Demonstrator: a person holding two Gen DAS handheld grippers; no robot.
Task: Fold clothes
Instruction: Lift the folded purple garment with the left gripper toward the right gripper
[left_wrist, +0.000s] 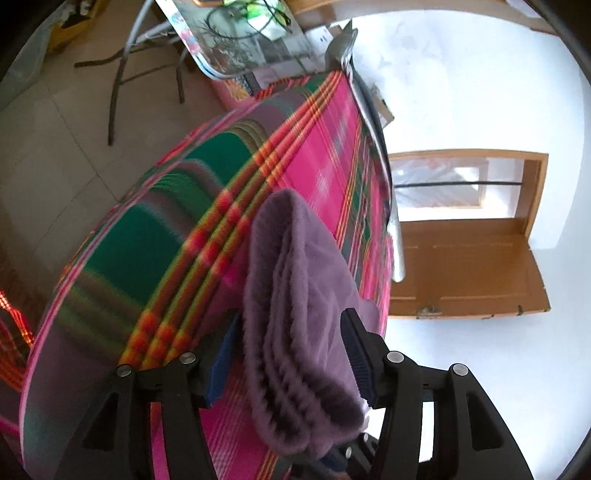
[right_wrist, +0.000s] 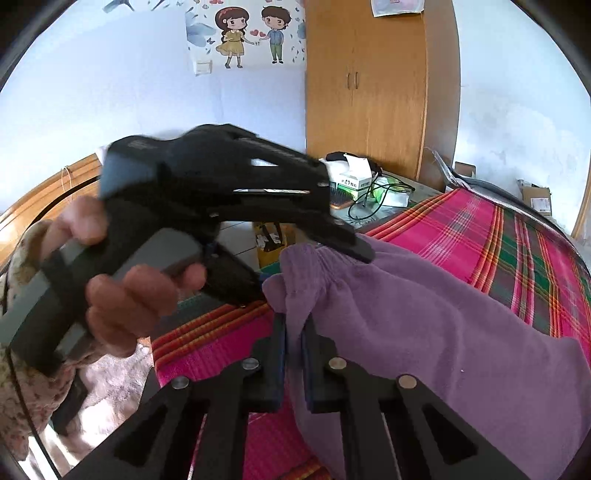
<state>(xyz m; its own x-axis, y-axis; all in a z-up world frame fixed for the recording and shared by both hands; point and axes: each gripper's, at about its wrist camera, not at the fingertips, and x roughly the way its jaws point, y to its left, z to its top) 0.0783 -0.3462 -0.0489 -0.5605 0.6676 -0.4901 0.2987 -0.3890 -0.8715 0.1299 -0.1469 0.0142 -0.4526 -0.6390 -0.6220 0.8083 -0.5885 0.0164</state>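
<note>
A purple fleece garment (left_wrist: 295, 277) lies bunched on a bed covered with a pink and green plaid sheet (left_wrist: 314, 147). In the left wrist view, my left gripper (left_wrist: 291, 315) stands open with a ridged fold of the garment lying loose between its fingers. In the right wrist view, the garment (right_wrist: 424, 332) spreads to the right, and my right gripper (right_wrist: 294, 325) is shut on a pinched edge of it. The left gripper (right_wrist: 314, 273) shows there too, held by a hand (right_wrist: 129, 295), its fingers spread above and below the garment's upper corner.
The plaid sheet (right_wrist: 461, 221) runs to the bed's far edge. A wooden wardrobe (right_wrist: 369, 92) stands behind a low table with a tissue box (right_wrist: 354, 181) and cables. A wooden door (left_wrist: 461, 258) and a folding table's legs (left_wrist: 122, 74) on tiled floor flank the bed.
</note>
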